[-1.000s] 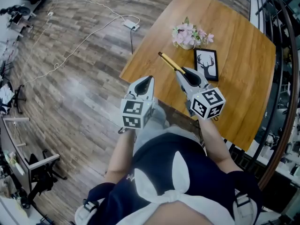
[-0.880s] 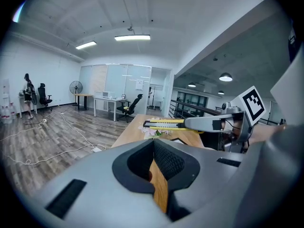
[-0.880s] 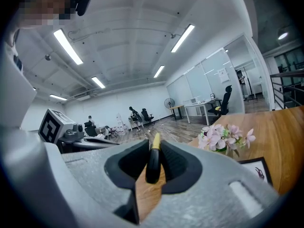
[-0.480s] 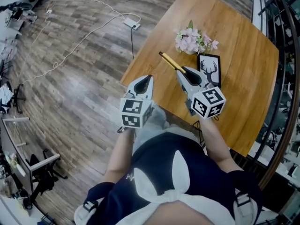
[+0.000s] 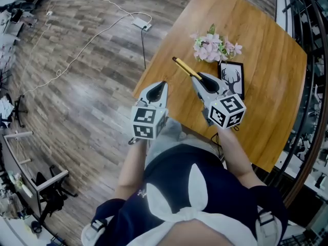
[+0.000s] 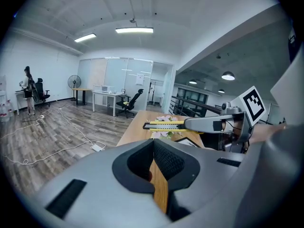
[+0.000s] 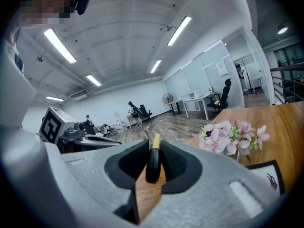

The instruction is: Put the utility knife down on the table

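Wood desk fills upper right of head view. Left claw near its left corner: jaws together, empty. Utility knife clamped in right claw, tip aimed upper left, apparently clear of the desk. Lower flat onto bare wood short of the flowers, then release. Both claws pitched slightly down, side by side

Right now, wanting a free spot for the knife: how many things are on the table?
2: flowers, and the deer picture beside them, nearer you. The knife is in the right gripper. Your arm may hide more.
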### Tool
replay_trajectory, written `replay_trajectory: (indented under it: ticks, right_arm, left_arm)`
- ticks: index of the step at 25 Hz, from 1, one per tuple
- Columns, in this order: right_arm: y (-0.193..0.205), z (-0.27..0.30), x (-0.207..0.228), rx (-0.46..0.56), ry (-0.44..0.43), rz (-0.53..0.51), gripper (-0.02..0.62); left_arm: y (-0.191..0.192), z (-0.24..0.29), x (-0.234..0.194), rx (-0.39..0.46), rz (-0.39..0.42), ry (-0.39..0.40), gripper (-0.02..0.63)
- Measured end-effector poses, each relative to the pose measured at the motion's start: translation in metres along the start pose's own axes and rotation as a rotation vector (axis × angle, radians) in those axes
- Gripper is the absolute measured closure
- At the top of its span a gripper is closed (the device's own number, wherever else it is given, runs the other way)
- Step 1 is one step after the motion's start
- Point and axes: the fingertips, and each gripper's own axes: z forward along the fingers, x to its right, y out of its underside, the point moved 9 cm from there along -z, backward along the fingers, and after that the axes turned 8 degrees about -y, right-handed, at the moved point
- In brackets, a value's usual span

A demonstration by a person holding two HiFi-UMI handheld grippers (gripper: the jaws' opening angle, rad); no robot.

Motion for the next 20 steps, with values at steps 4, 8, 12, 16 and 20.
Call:
replay_trajectory:
  ticks: [4, 8, 12, 16, 20]
  right_arm:
    - [0.002, 0.01, 0.009, -0.007, 0.007, 0.013, 0.522]
    - [0.002, 0.019, 0.012, -0.011, 0.01, 0.021, 0.522]
    - [0.002, 0.028, 0.015, -0.019, 0.009, 0.027, 0.522]
    - [0.002, 0.035, 0.016, -0.034, 0.01, 0.033, 0.522]
    - [0.004, 0.04, 0.019, -0.046, 0.013, 0.041, 0.522]
  left_arm:
    - [-0.001, 0.011, -0.009, -0.01, -0.001, 0.004, 0.589]
    - [-0.002, 0.017, -0.017, -0.017, -0.004, 0.006, 0.589]
    - [-0.004, 0.023, -0.024, -0.023, -0.008, 0.008, 0.589]
    - [-0.004, 0.027, -0.03, -0.031, -0.016, 0.015, 0.589]
    - [-0.004, 0.031, -0.034, -0.037, -0.019, 0.018, 0.589]
